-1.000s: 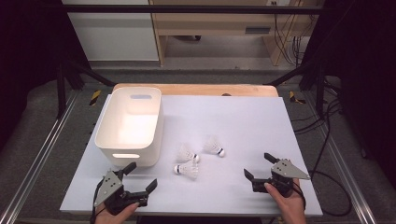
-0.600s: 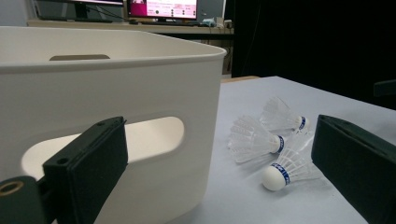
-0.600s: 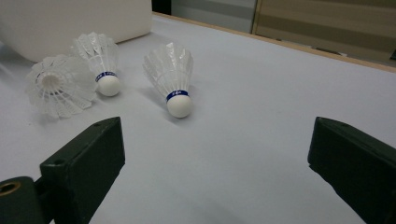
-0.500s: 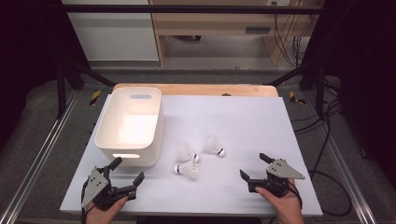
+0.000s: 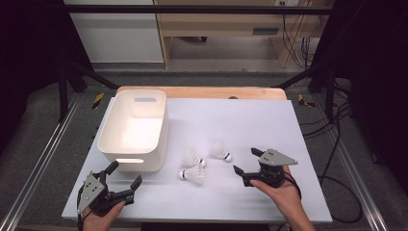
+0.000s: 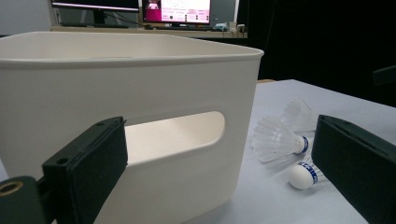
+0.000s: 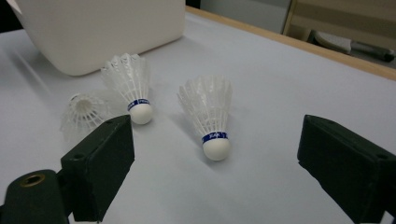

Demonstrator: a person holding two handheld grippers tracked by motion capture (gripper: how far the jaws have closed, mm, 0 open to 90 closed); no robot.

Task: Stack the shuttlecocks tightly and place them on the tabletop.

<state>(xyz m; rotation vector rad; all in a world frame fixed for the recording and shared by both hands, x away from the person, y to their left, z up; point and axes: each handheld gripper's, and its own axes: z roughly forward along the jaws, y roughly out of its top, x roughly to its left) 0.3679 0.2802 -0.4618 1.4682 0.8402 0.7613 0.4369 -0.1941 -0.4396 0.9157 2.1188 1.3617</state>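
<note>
My left gripper (image 5: 124,174) sits at the near left corner of the white table (image 5: 269,120), held in my left hand (image 5: 101,219). Its jaws stand wide apart with nothing between them. In the left gripper view the jaws frame the near wall of the bin (image 6: 140,116), facing its handle slot (image 6: 175,135), and do not touch it.

My right gripper (image 5: 246,161) rests near the front edge on the right, held in my right hand (image 5: 284,197). Its jaws are also spread wide and hold nothing. A grey plate (image 5: 278,157) tops it.

The bin (image 5: 134,127) is white, upright and open-topped, standing on the left half of the table. I see nothing inside it from above.

3 shuttlecocks lie on the table between the grippers, just right of the bin's near corner. Shuttlecock 1 (image 5: 192,157) lies nearest the bin, cork pointing right. Shuttlecock 2 (image 5: 220,151) lies to its right, cork pointing right and toward me. Shuttlecock 3 (image 5: 192,175) lies nearest me, cork pointing left. All have white skirts and a blue band at the cork. In the right gripper view, shuttlecock 2 (image 7: 210,114) lies between the jaw lines but ahead of them, untouched.

Whether the 3 touch one another, I cannot tell
</note>
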